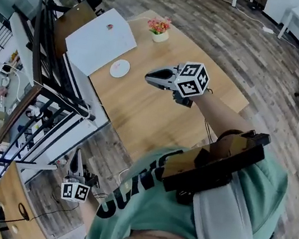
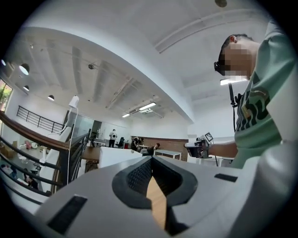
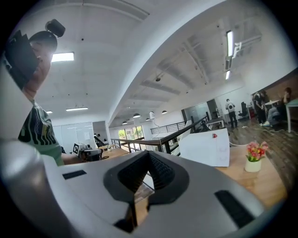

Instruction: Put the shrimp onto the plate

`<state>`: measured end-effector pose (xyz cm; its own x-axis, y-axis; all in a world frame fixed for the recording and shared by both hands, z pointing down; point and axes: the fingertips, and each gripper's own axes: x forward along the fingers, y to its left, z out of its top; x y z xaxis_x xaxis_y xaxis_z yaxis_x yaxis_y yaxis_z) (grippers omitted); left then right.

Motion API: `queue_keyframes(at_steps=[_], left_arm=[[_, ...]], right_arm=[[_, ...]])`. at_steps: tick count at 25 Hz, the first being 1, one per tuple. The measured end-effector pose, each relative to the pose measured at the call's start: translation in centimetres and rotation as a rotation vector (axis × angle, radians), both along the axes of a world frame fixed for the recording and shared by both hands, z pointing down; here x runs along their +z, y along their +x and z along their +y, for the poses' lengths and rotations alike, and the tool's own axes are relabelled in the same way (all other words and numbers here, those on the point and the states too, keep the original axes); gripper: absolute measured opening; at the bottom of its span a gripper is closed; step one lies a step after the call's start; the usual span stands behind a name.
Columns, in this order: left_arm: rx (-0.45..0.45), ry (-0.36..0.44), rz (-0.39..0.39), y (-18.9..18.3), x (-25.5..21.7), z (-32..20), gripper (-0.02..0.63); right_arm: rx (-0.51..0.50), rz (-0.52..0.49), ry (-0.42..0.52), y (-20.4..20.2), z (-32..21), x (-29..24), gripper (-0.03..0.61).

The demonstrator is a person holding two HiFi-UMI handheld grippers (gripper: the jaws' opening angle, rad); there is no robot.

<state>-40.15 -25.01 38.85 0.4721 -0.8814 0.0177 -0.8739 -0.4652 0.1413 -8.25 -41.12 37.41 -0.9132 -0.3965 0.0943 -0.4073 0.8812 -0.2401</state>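
Wooden worktop (image 1: 138, 120) stands on plank flooring (image 1: 221, 31) beside a black railing (image 1: 42, 53). Nearest, low at the person's left and off the worktop's edge, the left tool (image 1: 77, 156) has its jaws pressed together with nothing between them. Farther out, the right tool (image 1: 150, 76) hovers over the worktop, its jaws likewise together and empty, its tip pointing toward a small white plate (image 1: 120, 68) near it. Past the plate, the shrimp (image 1: 109, 26) lies on top of a white box (image 1: 94, 41) at the worktop's far corner, well apart from both tools. Flowers in a pot (image 1: 160, 28) stand right of the box.
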Motion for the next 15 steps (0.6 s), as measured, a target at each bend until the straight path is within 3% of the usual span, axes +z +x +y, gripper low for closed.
queue_keyframes(at_steps=[4, 8, 12, 15], left_arm=[[-0.009, 0.023, 0.007, 8.6, -1.3, 0.5, 0.005], [0.008, -0.041, 0.065, 18.7, -0.5, 2.0, 0.005], [0.079, -0.087, 0.040, 28.7, 0.1, 2.3, 0.005], [0.110, -0.092, -0.010, 32.5, -0.8, 2.2, 0.005]], right_arm=[[-0.022, -0.012, 0.008, 8.1, 1.9, 0.8, 0.006], [-0.052, -0.039, -0.035, 16.1, 4.7, 2.9, 0.006], [-0.054, -0.024, -0.063, 23.6, 6.3, 4.9, 0.006], [-0.054, -0.066, -0.079, 26.3, 7.0, 5.6, 0.006]])
